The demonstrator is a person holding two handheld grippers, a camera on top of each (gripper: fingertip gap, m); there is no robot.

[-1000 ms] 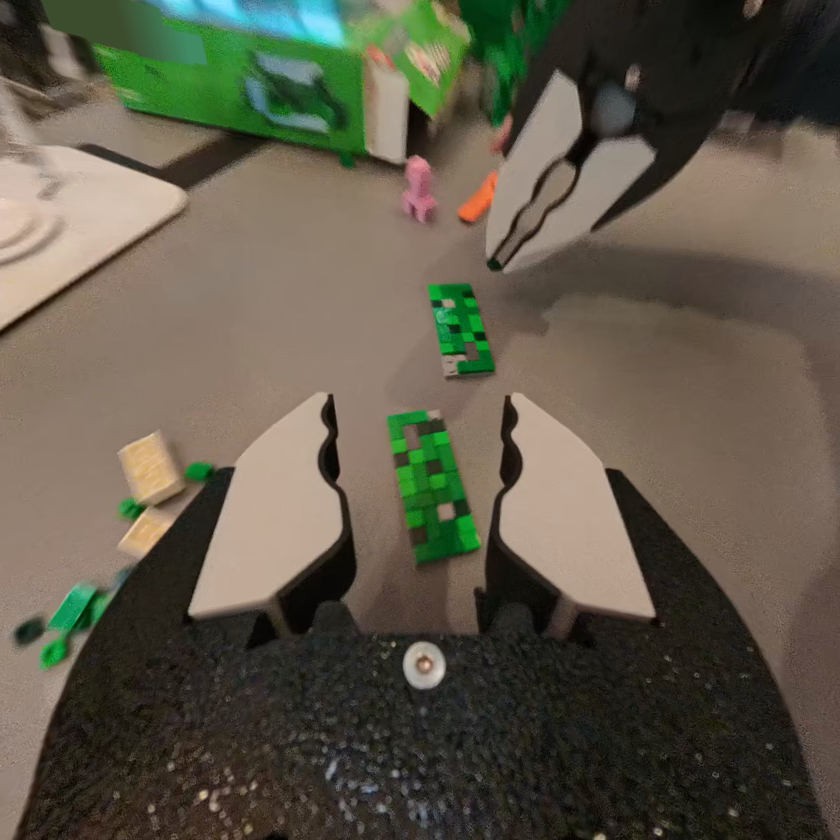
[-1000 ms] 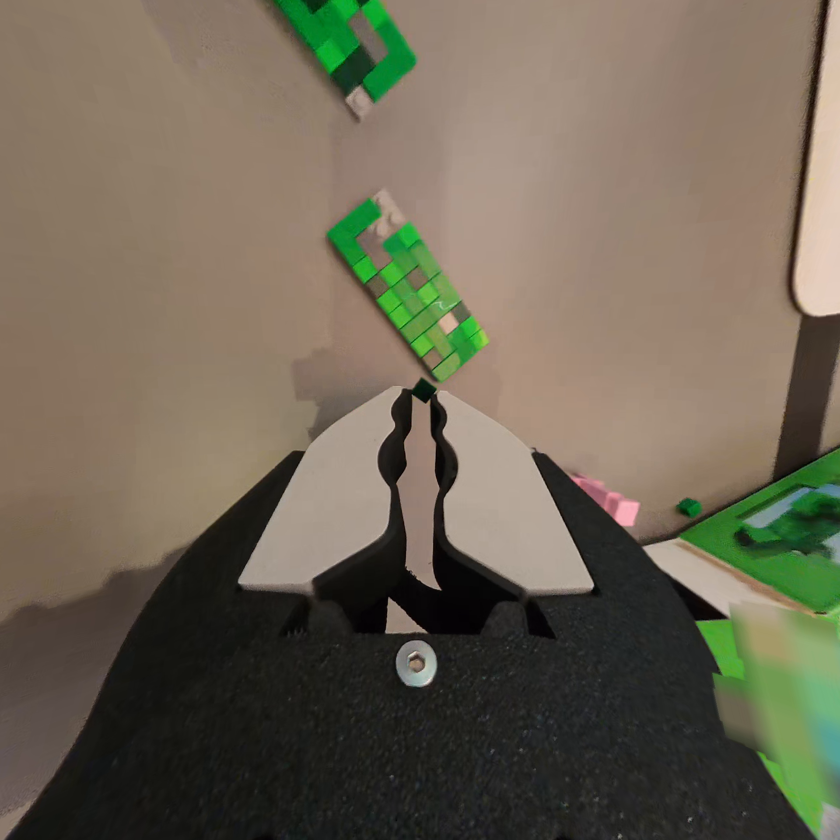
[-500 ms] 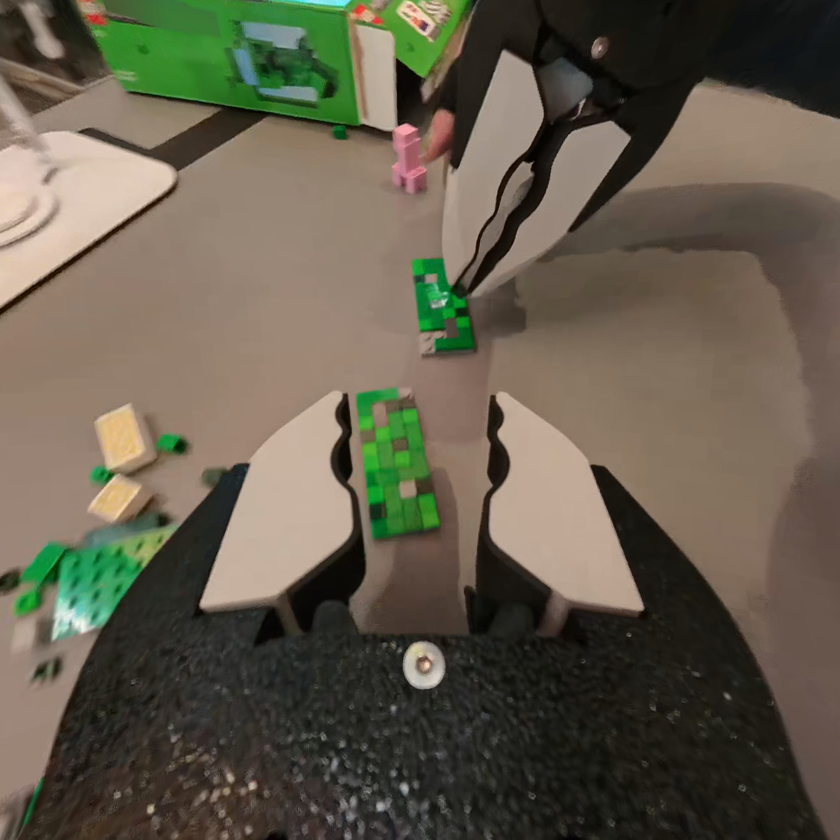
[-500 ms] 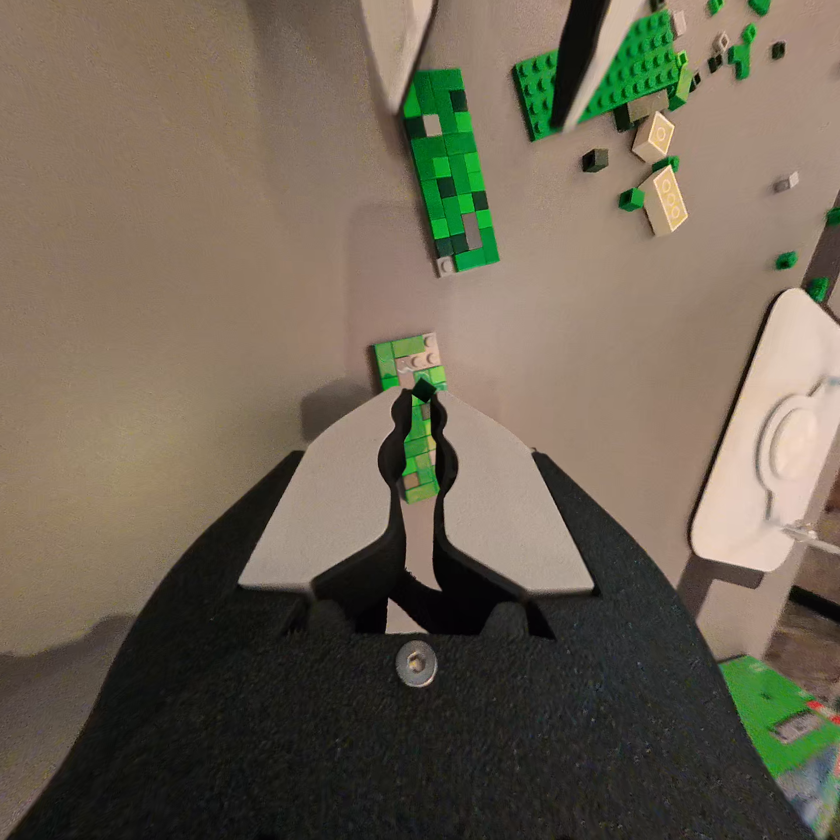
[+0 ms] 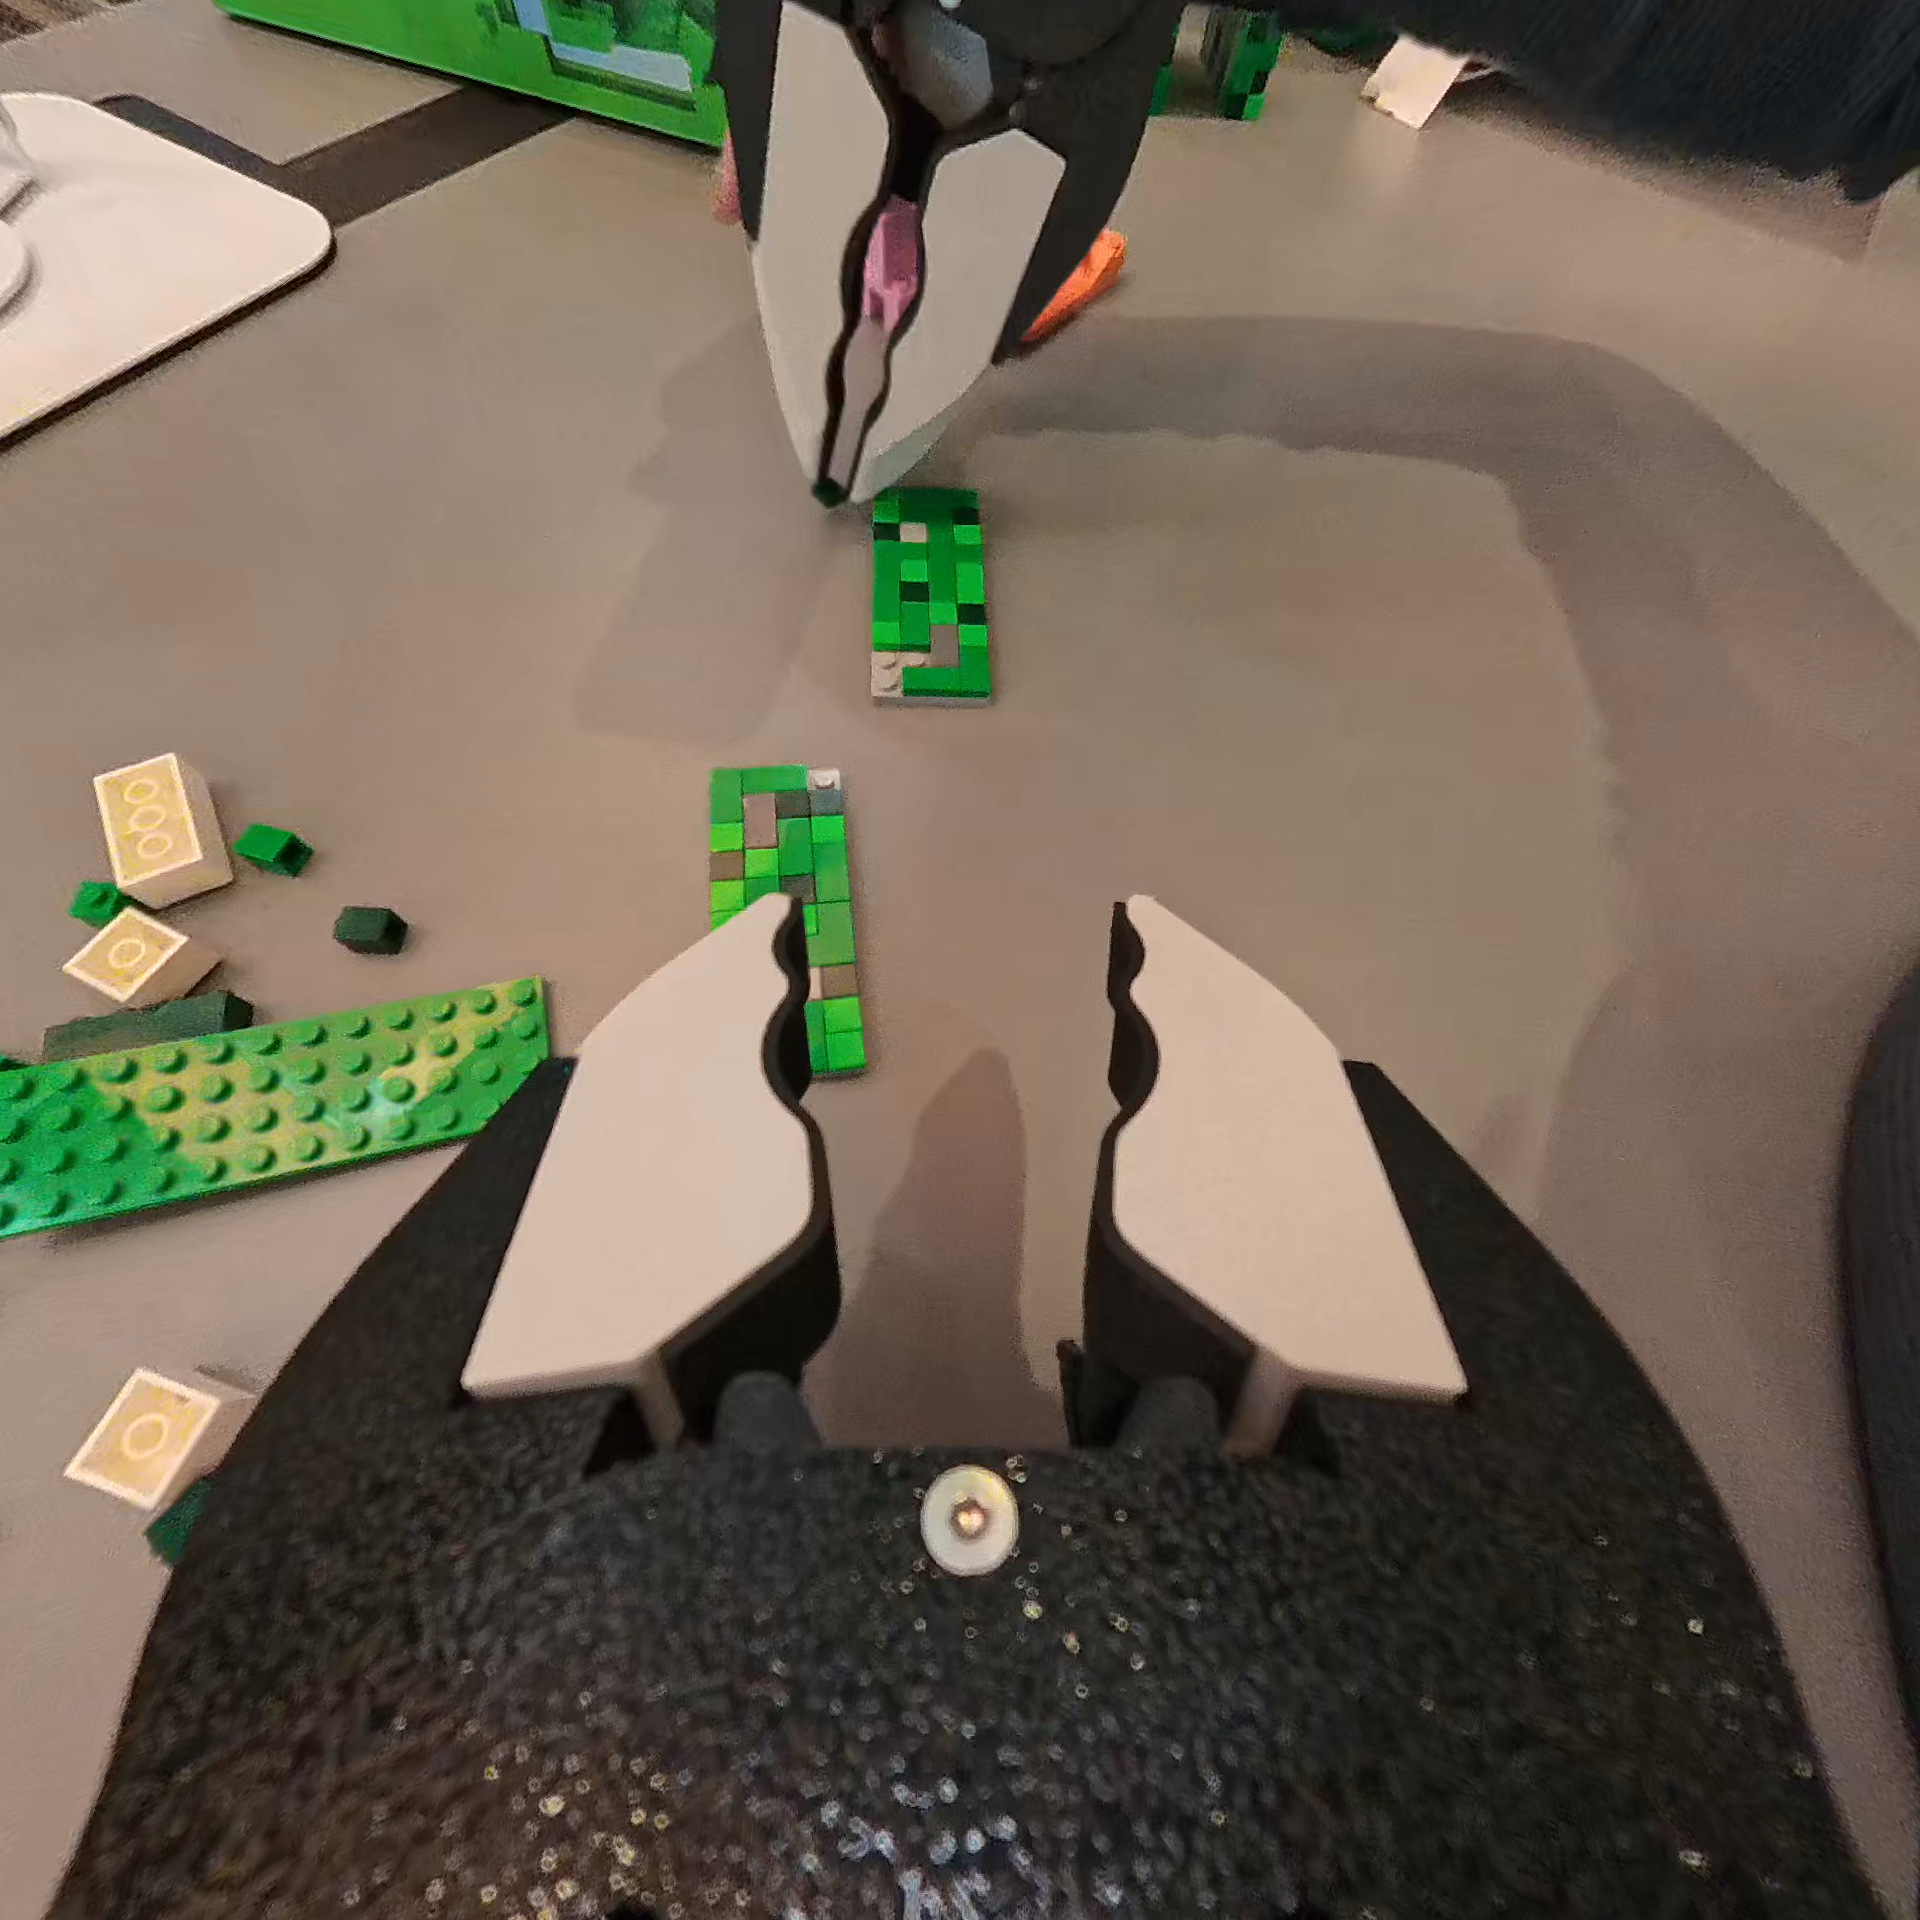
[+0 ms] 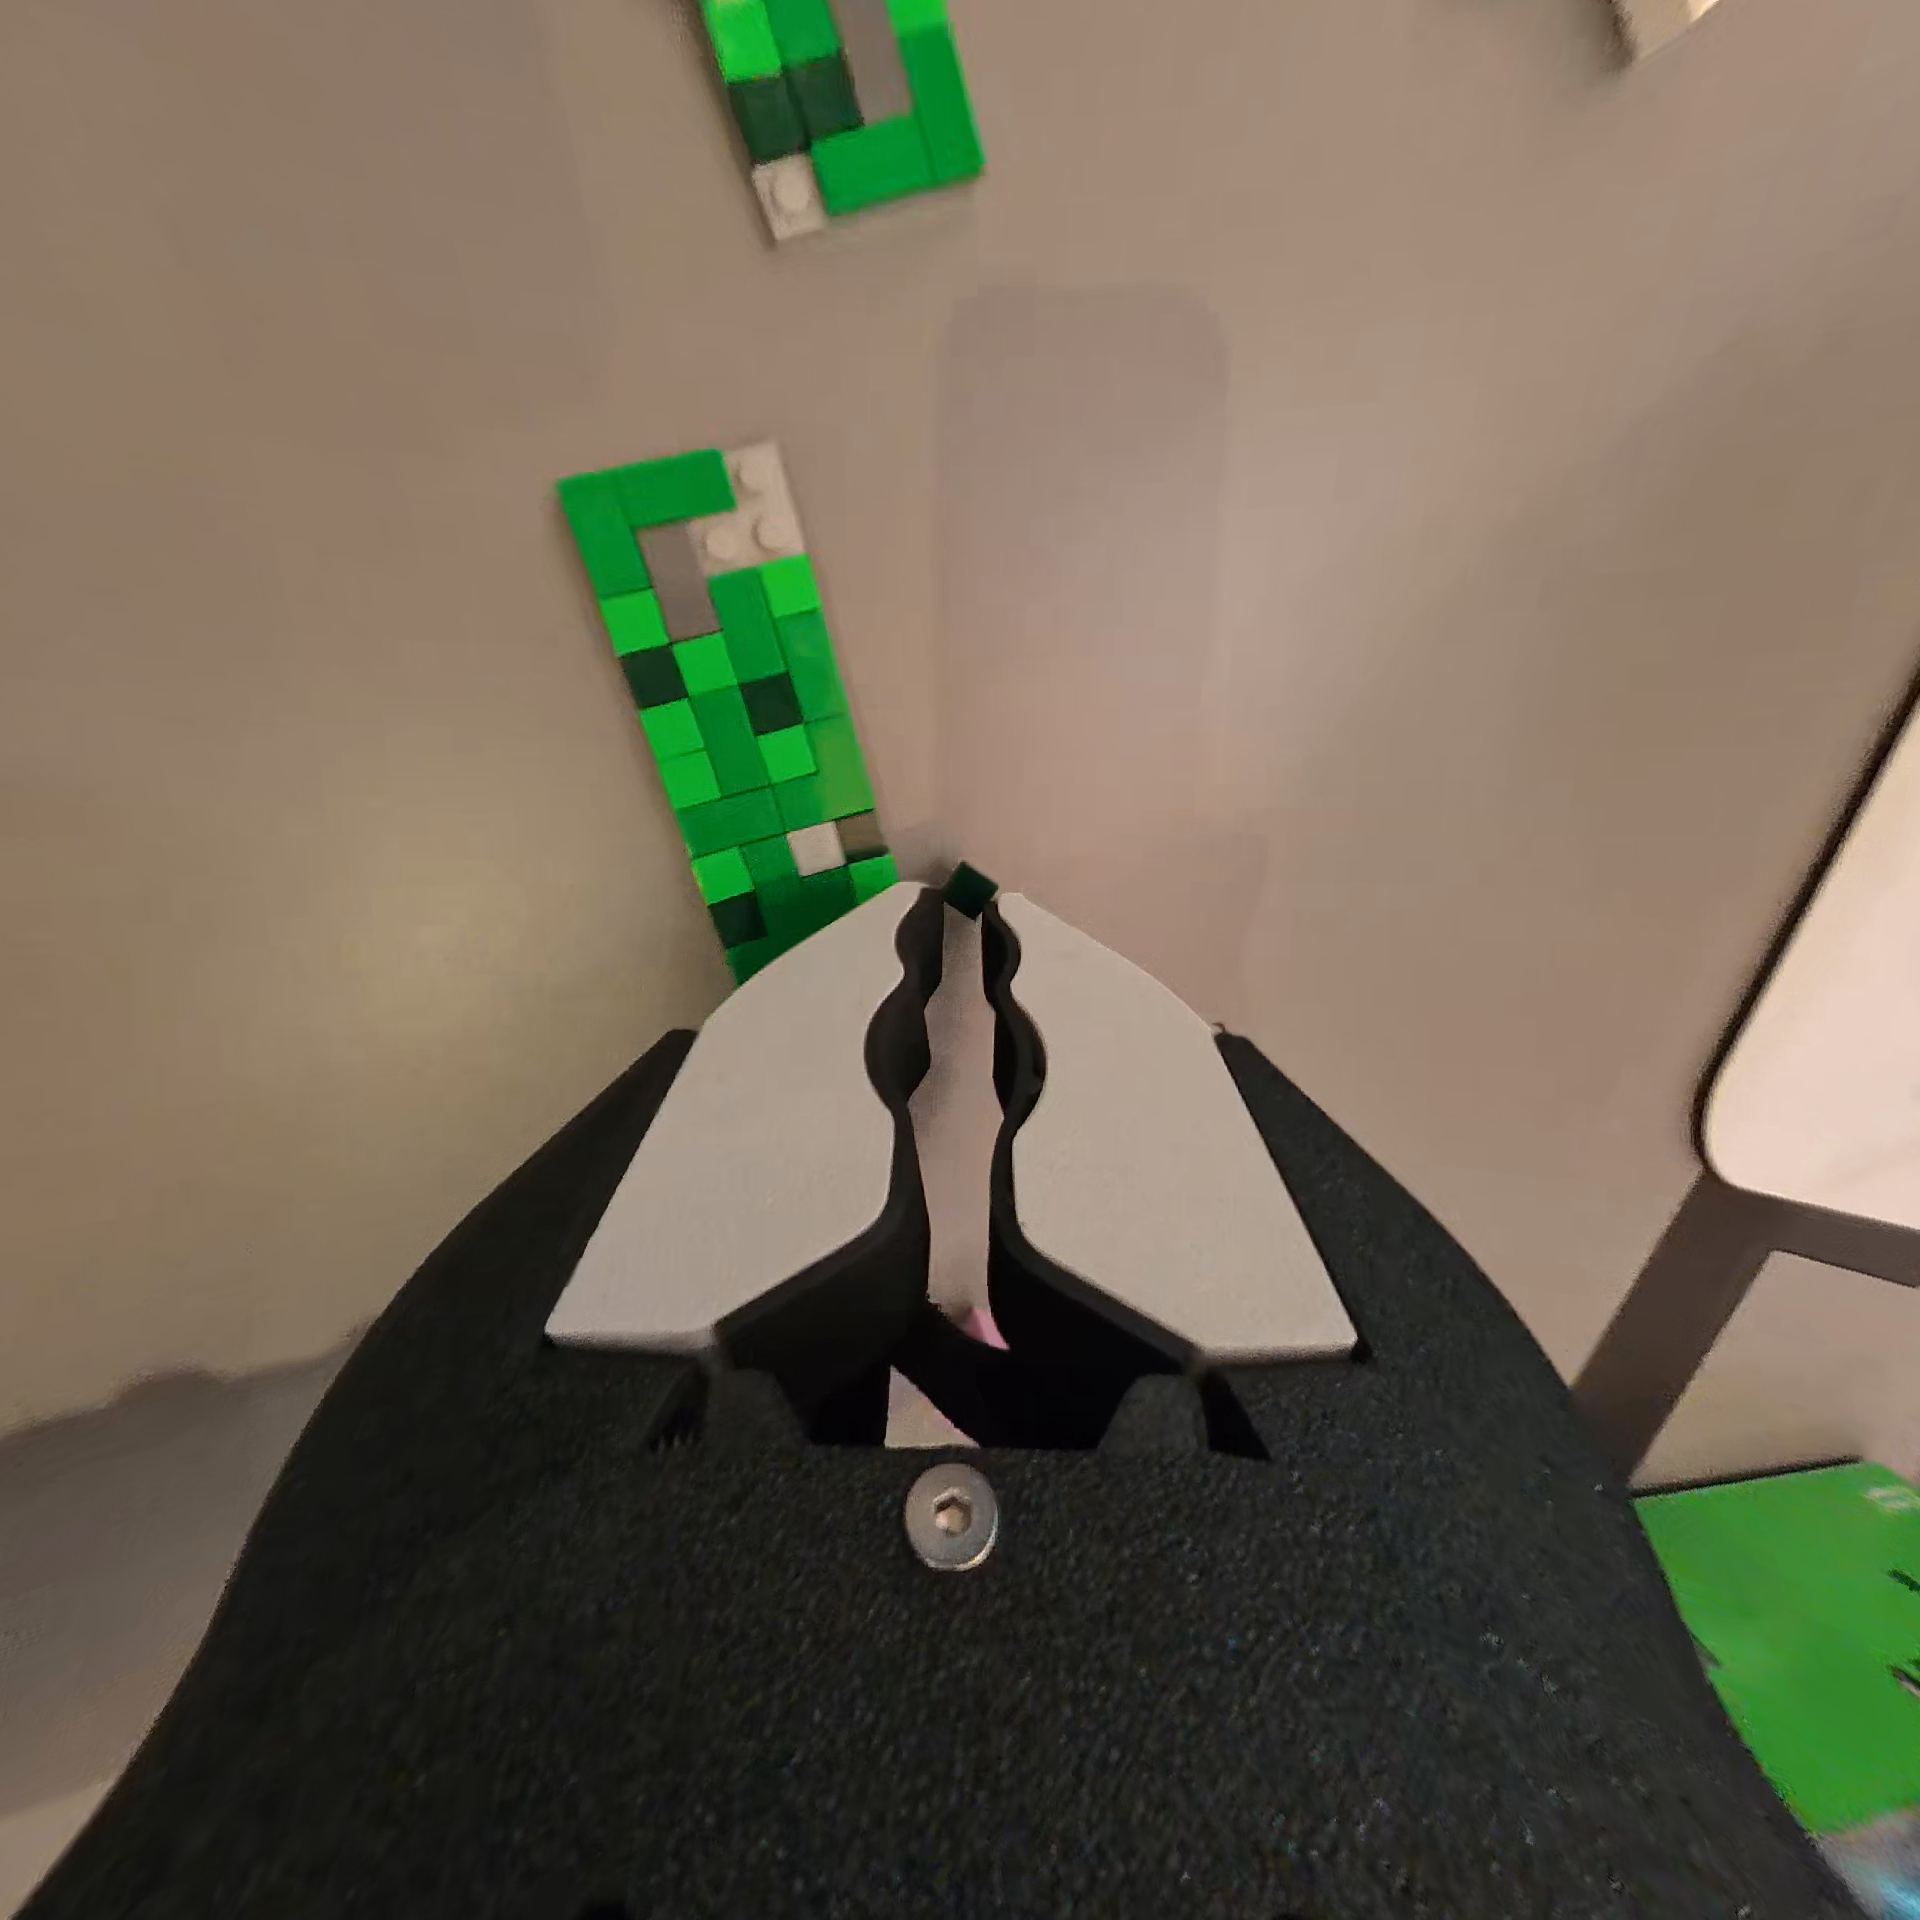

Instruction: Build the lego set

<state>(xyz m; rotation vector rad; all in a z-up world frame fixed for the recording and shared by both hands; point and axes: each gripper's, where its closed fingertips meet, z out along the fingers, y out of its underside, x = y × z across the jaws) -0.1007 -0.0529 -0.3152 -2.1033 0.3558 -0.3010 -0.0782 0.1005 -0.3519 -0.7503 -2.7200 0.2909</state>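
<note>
Two flat panels tiled in green and grey lie on the grey table. In the left wrist view my left gripper (image 5: 956, 914) is open and empty. Its left finger (image 5: 727, 997) overlaps the near panel (image 5: 790, 883), and bare table lies between the fingers. My right gripper (image 5: 836, 488) points down at the far left corner of the far panel (image 5: 930, 592). It is shut on a small dark green tile (image 5: 828, 494). In the right wrist view the right gripper (image 6: 961, 909) pinches that tile (image 6: 968, 894) at its tips, beside the closer panel (image 6: 727, 707). The other panel (image 6: 852, 104) is at the top.
A green studded baseplate (image 5: 260, 1091), cream bricks (image 5: 156, 831) and small green pieces (image 5: 369, 928) lie at the left. A white board (image 5: 135, 239) and a green box (image 5: 540, 52) are at the back left. A pink figure (image 5: 894, 260) and an orange piece (image 5: 1081, 291) sit behind the right gripper.
My left gripper closed slightly and shifted right, so the near panel went from between its fingers to under the left finger. My right gripper came down over the far panel, then moved to its far corner, still pinching the tile.
</note>
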